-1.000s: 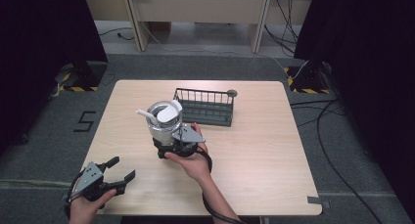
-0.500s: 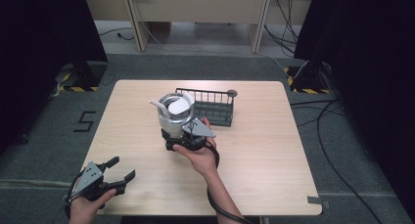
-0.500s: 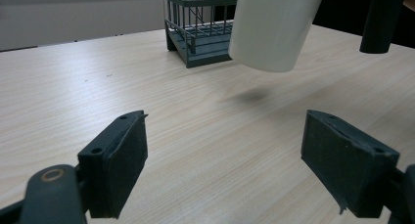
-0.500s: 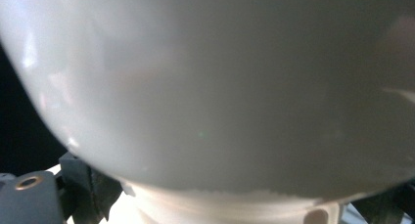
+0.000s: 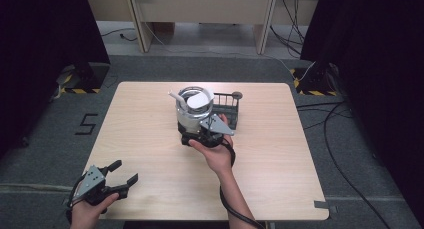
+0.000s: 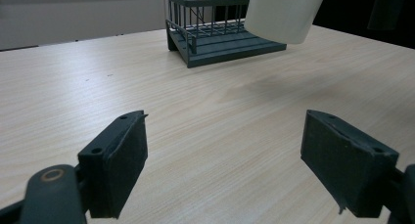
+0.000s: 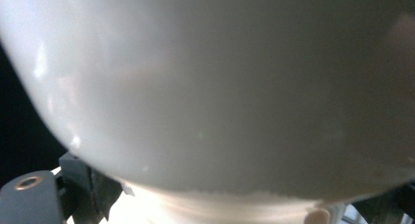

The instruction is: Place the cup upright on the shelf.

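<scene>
Now carried rightward over the last second, the white cup (image 5: 192,109) rides clamped in the right gripper (image 5: 199,134), lifted beside the wire basket (image 5: 227,109) just beyond it, while the left gripper (image 5: 120,178) idles wide open.

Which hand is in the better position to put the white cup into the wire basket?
The right. The right gripper holds the white cup lifted beside the wire basket. The left gripper is open, empty, near the table's front edge.
</scene>
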Action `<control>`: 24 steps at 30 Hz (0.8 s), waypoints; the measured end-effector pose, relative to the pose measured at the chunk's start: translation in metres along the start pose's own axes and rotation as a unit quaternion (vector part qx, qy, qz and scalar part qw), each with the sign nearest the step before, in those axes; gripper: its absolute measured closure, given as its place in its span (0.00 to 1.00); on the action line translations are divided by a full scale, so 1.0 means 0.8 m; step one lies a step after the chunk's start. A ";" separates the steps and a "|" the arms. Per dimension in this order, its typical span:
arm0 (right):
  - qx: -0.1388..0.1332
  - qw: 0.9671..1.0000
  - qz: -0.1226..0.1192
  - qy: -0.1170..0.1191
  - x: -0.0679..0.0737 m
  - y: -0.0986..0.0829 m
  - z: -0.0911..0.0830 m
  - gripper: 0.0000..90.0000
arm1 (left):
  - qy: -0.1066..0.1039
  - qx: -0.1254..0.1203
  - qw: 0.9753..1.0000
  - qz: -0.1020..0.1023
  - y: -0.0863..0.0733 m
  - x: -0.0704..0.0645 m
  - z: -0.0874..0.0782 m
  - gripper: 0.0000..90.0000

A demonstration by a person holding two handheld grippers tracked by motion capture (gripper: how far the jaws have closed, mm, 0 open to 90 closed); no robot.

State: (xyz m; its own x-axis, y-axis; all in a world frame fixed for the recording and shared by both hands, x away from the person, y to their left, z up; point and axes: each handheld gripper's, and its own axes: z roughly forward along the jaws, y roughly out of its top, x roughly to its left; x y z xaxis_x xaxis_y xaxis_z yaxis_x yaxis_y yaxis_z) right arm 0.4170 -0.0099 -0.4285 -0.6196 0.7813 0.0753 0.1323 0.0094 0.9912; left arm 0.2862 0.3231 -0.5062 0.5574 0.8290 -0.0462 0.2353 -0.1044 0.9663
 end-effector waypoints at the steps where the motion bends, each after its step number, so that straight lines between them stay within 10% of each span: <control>1: 0.000 1.000 0.001 -0.001 -0.001 0.001 -0.001 0.12 | 0.000 0.001 1.000 0.001 0.000 0.000 0.000 0.19; 24: -0.015 0.999 0.008 -0.039 -0.033 0.020 -0.010 0.12 | 0.001 -0.001 1.000 -0.002 0.000 0.001 -0.001 0.19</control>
State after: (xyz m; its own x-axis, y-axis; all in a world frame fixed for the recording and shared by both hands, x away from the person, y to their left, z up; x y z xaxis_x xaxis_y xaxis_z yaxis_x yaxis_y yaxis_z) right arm 0.4290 -0.0354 -0.4140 -0.5552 0.8275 0.0842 0.1186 -0.0214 0.9927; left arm 0.2861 0.3240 -0.5061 0.5552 0.8302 -0.0492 0.2364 -0.1008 0.9664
